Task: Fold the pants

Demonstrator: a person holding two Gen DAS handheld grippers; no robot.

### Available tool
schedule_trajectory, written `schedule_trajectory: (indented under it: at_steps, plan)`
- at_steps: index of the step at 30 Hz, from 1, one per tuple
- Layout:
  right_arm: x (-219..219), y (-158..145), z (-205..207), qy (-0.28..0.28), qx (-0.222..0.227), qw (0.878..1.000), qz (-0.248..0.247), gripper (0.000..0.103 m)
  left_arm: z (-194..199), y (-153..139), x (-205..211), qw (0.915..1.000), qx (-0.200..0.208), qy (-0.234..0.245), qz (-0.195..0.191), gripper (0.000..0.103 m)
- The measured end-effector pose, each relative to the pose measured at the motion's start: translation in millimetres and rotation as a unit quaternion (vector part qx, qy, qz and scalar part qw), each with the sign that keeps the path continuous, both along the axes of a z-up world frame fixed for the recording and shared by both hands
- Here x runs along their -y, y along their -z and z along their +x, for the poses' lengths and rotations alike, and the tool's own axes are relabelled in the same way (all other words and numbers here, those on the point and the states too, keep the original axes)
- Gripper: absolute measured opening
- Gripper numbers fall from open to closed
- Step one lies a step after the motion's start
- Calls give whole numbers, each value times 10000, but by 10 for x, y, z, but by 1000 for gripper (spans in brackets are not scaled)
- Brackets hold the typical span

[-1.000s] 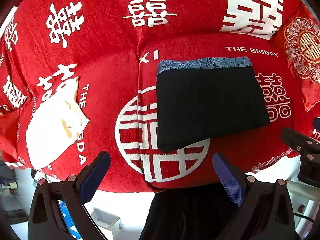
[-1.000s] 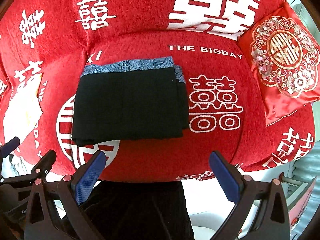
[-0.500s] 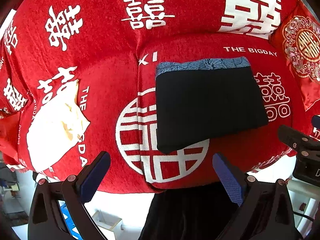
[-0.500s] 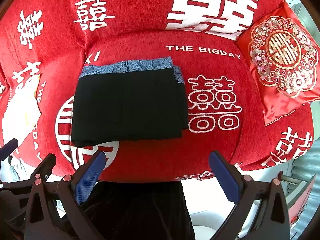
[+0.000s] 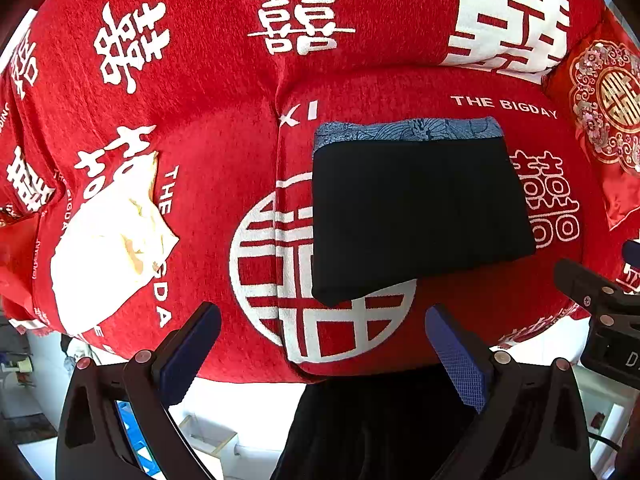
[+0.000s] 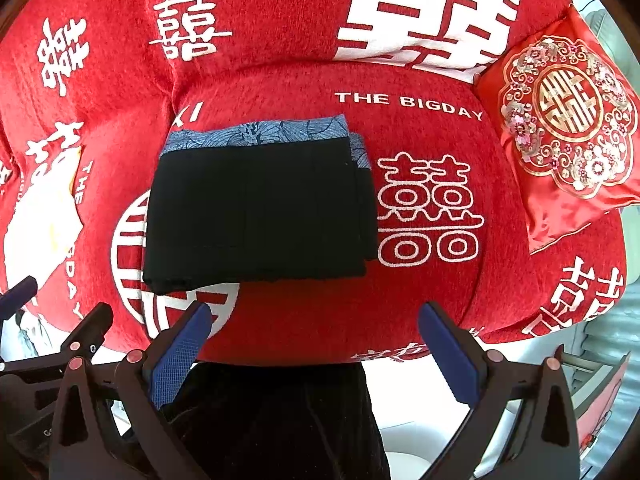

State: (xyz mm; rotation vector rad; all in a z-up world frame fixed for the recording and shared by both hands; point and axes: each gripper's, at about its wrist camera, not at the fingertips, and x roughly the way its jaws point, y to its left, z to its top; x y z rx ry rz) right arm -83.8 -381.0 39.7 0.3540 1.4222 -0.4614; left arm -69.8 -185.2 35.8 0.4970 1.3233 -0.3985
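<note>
A: Pants (image 5: pixel 416 216) (image 6: pixel 256 212), where are they?
B: Folded into a black rectangle on the red sofa cover (image 5: pixel 224 152) (image 6: pixel 420 288), blue patterned band along the far edge.
A: And each tool?
B: Left tool (image 5: pixel 320 352) and right tool (image 6: pixel 316 344) both spread wide, holding nothing, near the sofa's front edge.

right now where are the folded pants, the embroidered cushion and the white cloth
folded pants (image 6: pixel 256 216), right wrist view, middle of the black top layer
embroidered cushion (image 6: pixel 566 112), right wrist view, gold round emblem
white cloth (image 5: pixel 104 248), left wrist view, middle of the crumpled fabric
</note>
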Motion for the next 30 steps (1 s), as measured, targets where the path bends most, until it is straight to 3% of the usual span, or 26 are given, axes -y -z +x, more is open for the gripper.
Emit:
schedule_trajectory:
  at_steps: [30]
  plan:
    - [-29, 6, -22, 2, 0, 10000, 1, 103, -17, -33, 15, 9998, 35, -192, -37, 102]
